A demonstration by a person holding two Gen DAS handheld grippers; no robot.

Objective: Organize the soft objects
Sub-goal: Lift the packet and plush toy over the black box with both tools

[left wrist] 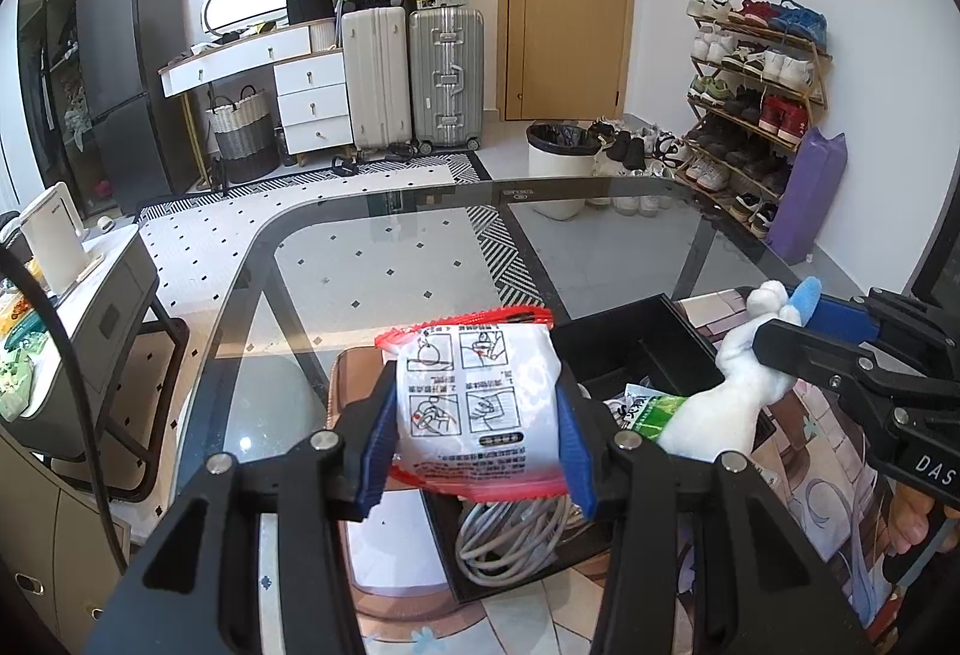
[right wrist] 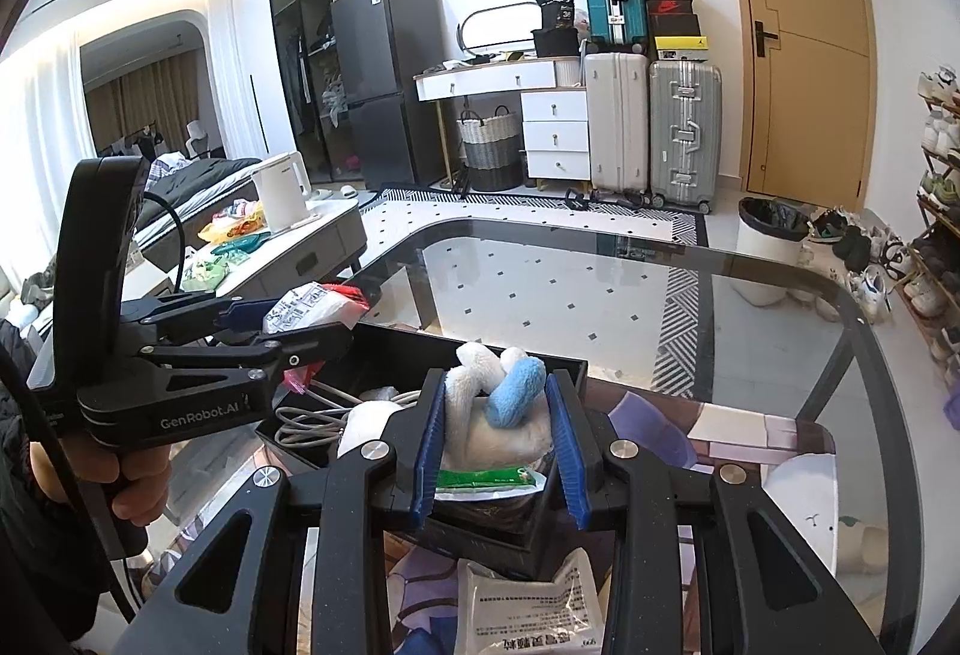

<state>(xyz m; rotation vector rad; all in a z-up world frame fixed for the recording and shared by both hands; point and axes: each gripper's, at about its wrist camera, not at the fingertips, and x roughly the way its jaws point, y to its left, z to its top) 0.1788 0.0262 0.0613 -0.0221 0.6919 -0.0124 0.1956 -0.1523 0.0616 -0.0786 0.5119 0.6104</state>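
Observation:
My left gripper (left wrist: 477, 445) is shut on a white packet with red edges (left wrist: 480, 403), held above the left side of a black box (left wrist: 624, 337). The same packet (right wrist: 312, 308) shows in the right wrist view, clamped in the left gripper (right wrist: 288, 328). My right gripper (right wrist: 498, 451) is shut on a white plush toy with a blue part (right wrist: 480, 403), over the box (right wrist: 420, 337). In the left wrist view the plush (left wrist: 720, 409) hangs from the right gripper (left wrist: 798, 331). Inside the box lie a grey coiled cable (left wrist: 510, 541) and a green packet (left wrist: 651, 412).
The box stands on a printed mat (right wrist: 738, 427) on a glass table (right wrist: 600, 289). A white sachet (right wrist: 528, 607) lies on the mat near me. A side table with a kettle (right wrist: 282, 193) is to the left; a bin (left wrist: 558, 163) and shoe rack (left wrist: 756, 97) stand beyond.

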